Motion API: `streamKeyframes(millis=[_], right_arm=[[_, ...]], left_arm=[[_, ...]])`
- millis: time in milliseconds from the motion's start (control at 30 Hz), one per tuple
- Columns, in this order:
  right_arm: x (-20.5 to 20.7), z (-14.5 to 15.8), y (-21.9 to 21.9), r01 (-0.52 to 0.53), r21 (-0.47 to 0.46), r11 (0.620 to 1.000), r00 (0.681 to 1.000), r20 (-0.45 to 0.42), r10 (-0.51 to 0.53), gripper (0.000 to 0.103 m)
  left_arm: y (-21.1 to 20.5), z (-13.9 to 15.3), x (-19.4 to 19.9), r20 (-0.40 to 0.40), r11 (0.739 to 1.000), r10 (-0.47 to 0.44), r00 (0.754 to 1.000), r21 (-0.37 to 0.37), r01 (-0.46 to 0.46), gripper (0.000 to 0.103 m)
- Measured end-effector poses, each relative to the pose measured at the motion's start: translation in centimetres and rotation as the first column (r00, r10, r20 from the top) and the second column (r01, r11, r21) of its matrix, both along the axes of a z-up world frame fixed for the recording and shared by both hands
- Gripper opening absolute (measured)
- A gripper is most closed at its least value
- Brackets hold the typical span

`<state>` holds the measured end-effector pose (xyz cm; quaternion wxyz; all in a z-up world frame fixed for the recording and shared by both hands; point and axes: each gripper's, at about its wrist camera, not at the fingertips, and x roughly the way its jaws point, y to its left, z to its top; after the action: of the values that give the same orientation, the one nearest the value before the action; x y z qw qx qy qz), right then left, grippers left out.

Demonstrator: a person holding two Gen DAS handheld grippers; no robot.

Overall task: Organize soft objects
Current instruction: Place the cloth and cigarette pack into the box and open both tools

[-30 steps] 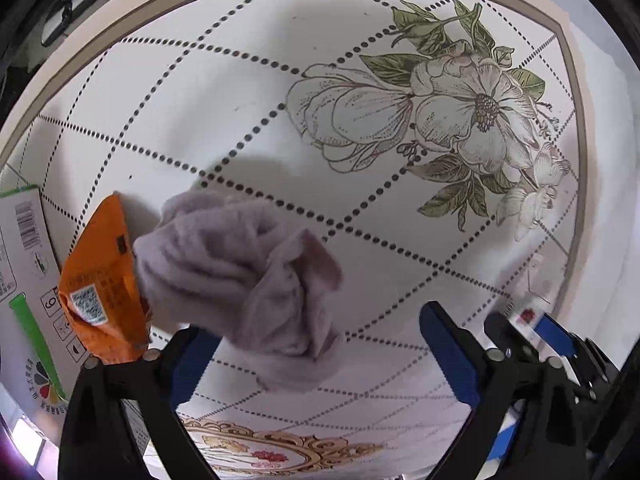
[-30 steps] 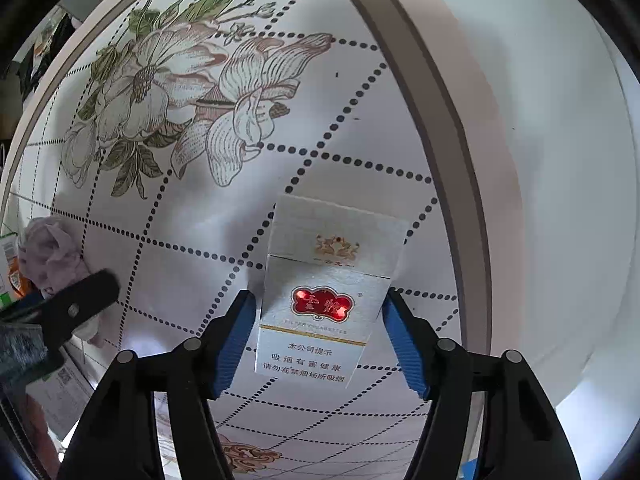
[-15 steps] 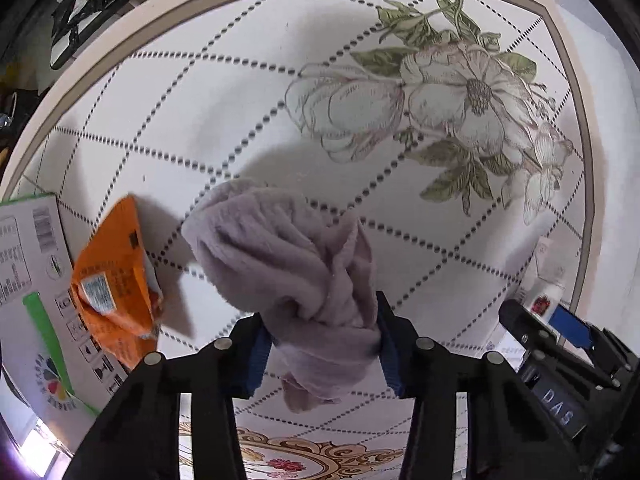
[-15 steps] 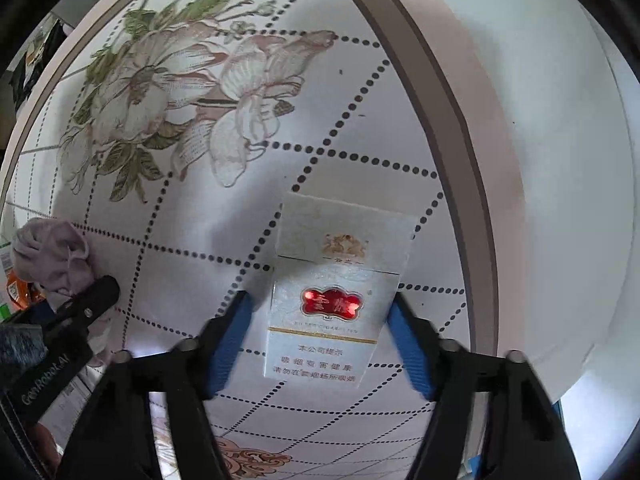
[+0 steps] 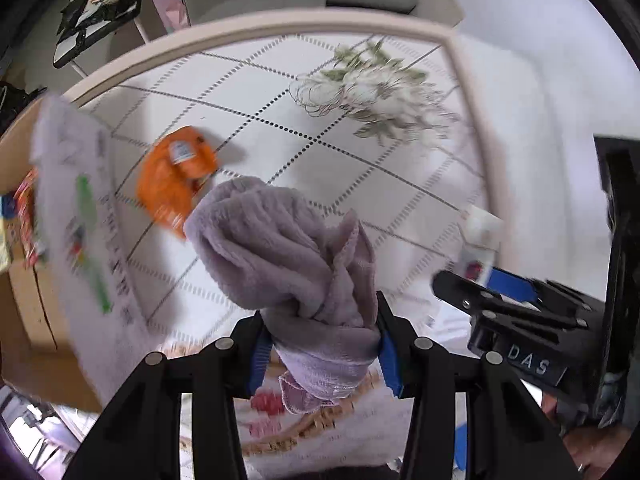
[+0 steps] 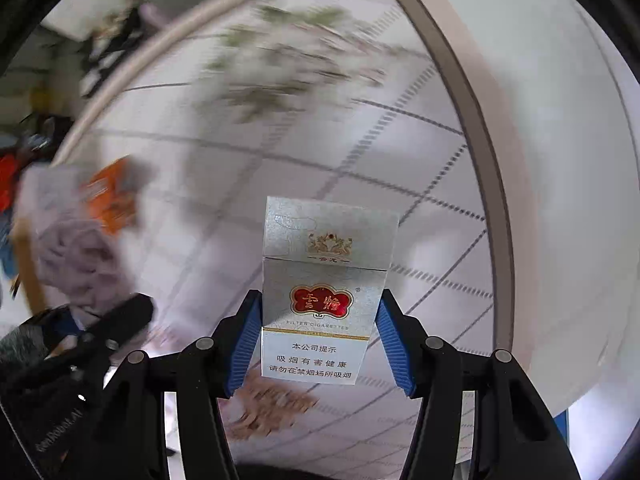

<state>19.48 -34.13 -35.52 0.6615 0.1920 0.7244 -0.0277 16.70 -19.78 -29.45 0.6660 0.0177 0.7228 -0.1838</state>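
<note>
My left gripper (image 5: 320, 344) is shut on a crumpled lilac towel (image 5: 288, 264) and holds it up off the floral tablecloth (image 5: 360, 168). My right gripper (image 6: 318, 340) is shut on a white and silver cigarette pack (image 6: 320, 288) with a red emblem, held above the cloth. The towel also shows blurred in the right wrist view (image 6: 72, 248), and the right gripper with its pack shows at the right of the left wrist view (image 5: 492, 284). An orange snack packet (image 5: 176, 176) lies on the cloth beyond the towel.
A white printed carton (image 5: 76, 208) lies at the left of the cloth. A cardboard box (image 5: 20, 260) with colourful items stands further left. The table's beige rim (image 5: 280, 24) curves across the back, with a chair and clutter beyond.
Both grippers have risen from the table. The left one closed on the towel and lifted it. The right one lifted the cigarette pack. The views are motion-blurred.
</note>
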Motion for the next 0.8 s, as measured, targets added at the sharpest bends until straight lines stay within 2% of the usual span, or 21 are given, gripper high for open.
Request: streamKeyframes(millis=[100,200,300,367,467,567,700,800], right_arm=[[-0.8,4.6,2.5,-0.036,0.045,0.998,0.997,0.075,0.032,0.059],[-1.2,9.1,5.3,-0.083,0.08,0.993,0.987,0.142,0.071,0.059],[-1.2,12.5,9.5,-0.139,0.089,0.986,0.973,0.198,0.119,0.059],[-1.2,14.5,12.5,-0.175,0.1,0.979,0.964,0.22,0.15,0.059],[-0.8,16.8,18.0,-0.238,0.105,0.966,0.946,0.252,0.205,0.059],[-0.1,17.4,22.7,-0.28,0.116,0.953,0.935,0.26,0.243,0.059],[1.4,16.5,29.9,-0.317,0.131,0.939,0.931,0.235,0.281,0.059],[2.8,14.4,34.4,-0.329,0.138,0.934,0.934,0.193,0.3,0.059]], left_arm=[[4.0,4.2,-0.8,0.037,0.998,0.023,0.999,-0.057,-0.021,0.042],[7.4,7.7,0.7,0.078,0.996,0.045,0.996,-0.087,-0.038,0.042],[12.5,11.0,0.9,0.116,0.992,0.078,0.99,-0.108,-0.066,0.042],[15.7,12.2,1.0,0.138,0.989,0.107,0.985,-0.112,-0.092,0.042],[20.8,13.1,1.8,0.159,0.985,0.151,0.976,-0.108,-0.135,0.042],[25.8,12.9,2.7,0.168,0.978,0.2,0.965,-0.088,-0.188,0.042],[32.3,10.7,4.3,0.13,0.962,0.271,0.954,-0.059,-0.265,0.042],[36.4,8.2,5.5,0.099,0.95,0.311,0.945,-0.023,-0.31,0.042]])
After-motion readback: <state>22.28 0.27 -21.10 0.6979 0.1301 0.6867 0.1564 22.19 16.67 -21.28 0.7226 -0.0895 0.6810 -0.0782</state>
